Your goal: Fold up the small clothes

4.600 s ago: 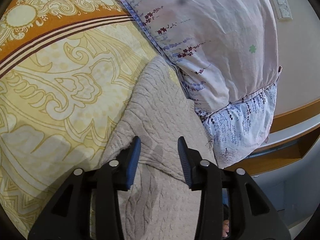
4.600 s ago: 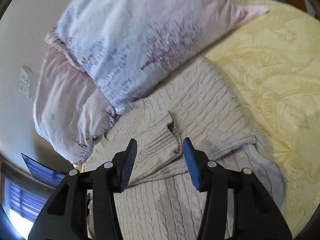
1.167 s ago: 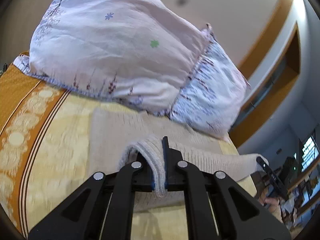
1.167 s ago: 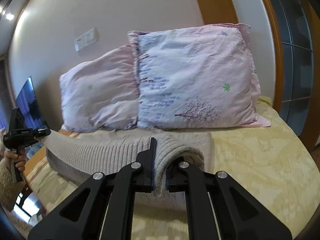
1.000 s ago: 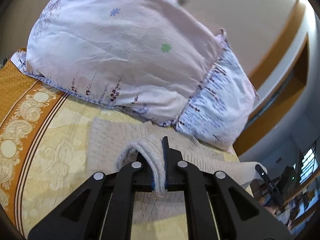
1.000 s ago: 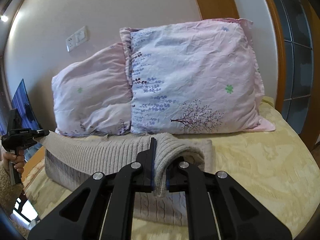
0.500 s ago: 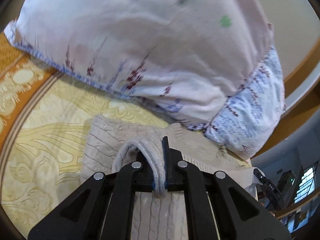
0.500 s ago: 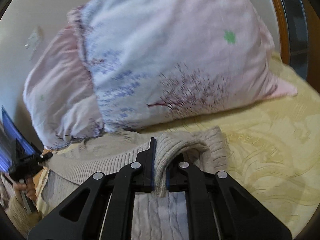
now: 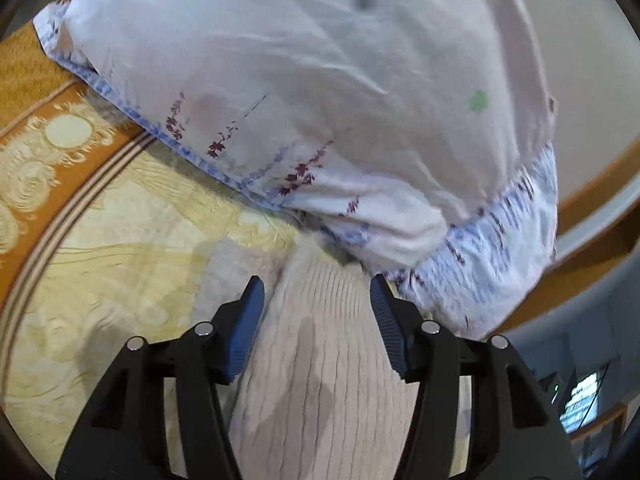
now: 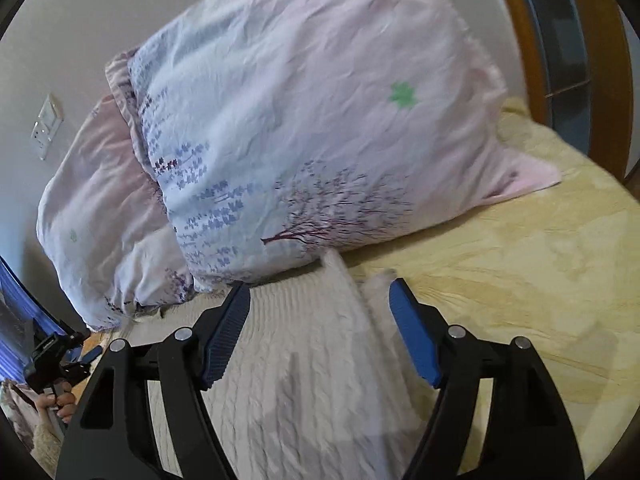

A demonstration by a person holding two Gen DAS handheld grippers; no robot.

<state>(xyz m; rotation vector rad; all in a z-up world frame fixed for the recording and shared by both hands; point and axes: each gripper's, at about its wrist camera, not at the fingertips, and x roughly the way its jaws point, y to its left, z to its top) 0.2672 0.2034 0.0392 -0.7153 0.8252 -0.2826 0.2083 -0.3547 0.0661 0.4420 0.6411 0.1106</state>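
A beige cable-knit sweater (image 9: 316, 360) lies folded on the yellow patterned bedspread (image 9: 132, 264), its far edge against the pillows. My left gripper (image 9: 316, 300) is open just above the sweater's left end, holding nothing. My right gripper (image 10: 320, 304) is open above the sweater (image 10: 304, 368) near its right end, also empty. The left gripper (image 10: 56, 354) and the hand holding it show at the lower left of the right wrist view.
Two pink floral pillows (image 10: 312, 132) (image 10: 104, 220) lean against the wall right behind the sweater. An orange border band (image 9: 44, 136) runs along the bedspread's left. A wooden frame (image 10: 532, 40) stands at the bed's right side; bare bedspread (image 10: 520, 264) lies to the right.
Both grippers were shut on the sweater's lifted edge; they carried it toward the pillows, lowered it, and have now opened and let it go onto the folded sweater.
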